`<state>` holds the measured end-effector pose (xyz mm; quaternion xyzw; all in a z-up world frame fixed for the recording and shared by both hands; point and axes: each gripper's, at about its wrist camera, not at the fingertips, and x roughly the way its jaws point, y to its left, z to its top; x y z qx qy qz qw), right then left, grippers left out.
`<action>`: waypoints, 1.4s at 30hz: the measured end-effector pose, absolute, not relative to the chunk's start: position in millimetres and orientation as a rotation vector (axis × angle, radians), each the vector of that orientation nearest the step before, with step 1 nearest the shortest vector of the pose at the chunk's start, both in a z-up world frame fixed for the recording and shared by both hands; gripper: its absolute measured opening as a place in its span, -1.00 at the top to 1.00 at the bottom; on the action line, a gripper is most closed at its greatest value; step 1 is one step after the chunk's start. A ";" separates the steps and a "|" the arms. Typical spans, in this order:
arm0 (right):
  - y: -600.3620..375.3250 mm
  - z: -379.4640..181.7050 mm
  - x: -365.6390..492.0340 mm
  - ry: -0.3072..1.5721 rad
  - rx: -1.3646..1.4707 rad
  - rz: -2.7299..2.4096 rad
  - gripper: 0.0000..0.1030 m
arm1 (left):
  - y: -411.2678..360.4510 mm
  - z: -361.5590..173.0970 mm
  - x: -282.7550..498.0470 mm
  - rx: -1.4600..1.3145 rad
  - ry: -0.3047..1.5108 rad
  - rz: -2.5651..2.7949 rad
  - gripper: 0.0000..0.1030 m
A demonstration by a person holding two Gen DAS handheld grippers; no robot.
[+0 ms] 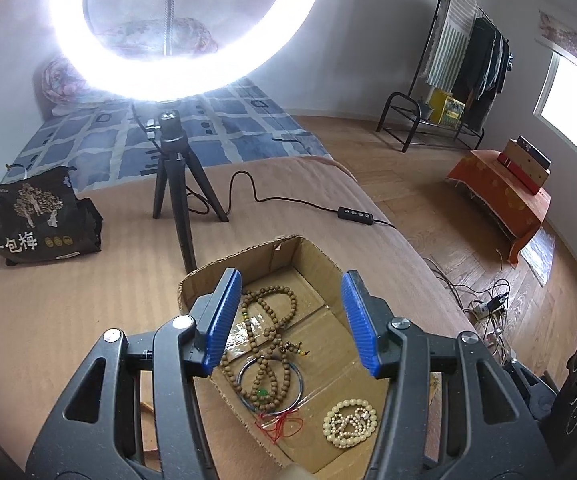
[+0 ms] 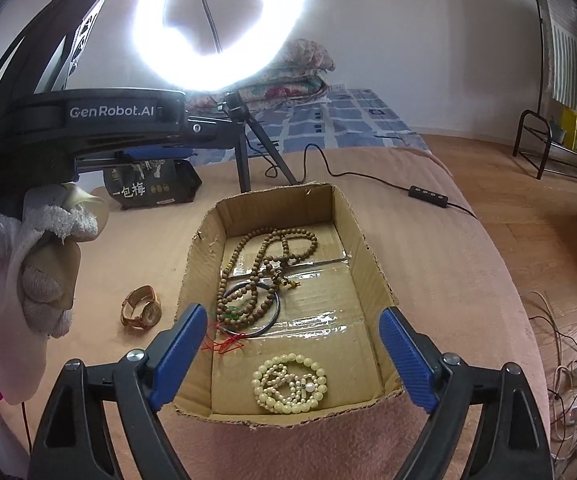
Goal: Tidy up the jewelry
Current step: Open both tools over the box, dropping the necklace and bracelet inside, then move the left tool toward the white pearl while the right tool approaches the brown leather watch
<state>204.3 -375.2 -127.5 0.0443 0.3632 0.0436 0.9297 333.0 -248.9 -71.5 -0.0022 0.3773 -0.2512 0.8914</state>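
An open cardboard box [image 2: 372,264] [image 1: 204,272] sits on the pink blanket. In it lie a brown wooden bead necklace [image 2: 264,272] [image 1: 270,320], a dark bangle [image 2: 274,314] [image 1: 248,368] with red thread, and a coil of white pearl beads [image 2: 288,384] [image 1: 350,422]. A tan-strapped wristwatch [image 2: 142,308] lies on the blanket left of the box. My left gripper [image 1: 292,320] is open and empty above the box. My right gripper [image 2: 292,356] is open and empty over the box's near end. The left gripper's body also shows in the right wrist view [image 2: 88,120], held by a gloved hand.
A ring light on a black tripod [image 2: 244,136] [image 1: 176,176] stands behind the box, its cable and remote [image 2: 428,194] trailing right. A black snack bag [image 1: 36,216] sits at the left. The bed edge drops to the wooden floor with cables [image 2: 576,376] at the right.
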 end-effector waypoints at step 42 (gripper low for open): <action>-290.0 -92.7 165.2 0.709 0.067 0.254 -0.99 | -12.5 -85.6 201.0 -0.024 0.776 -0.301 -0.04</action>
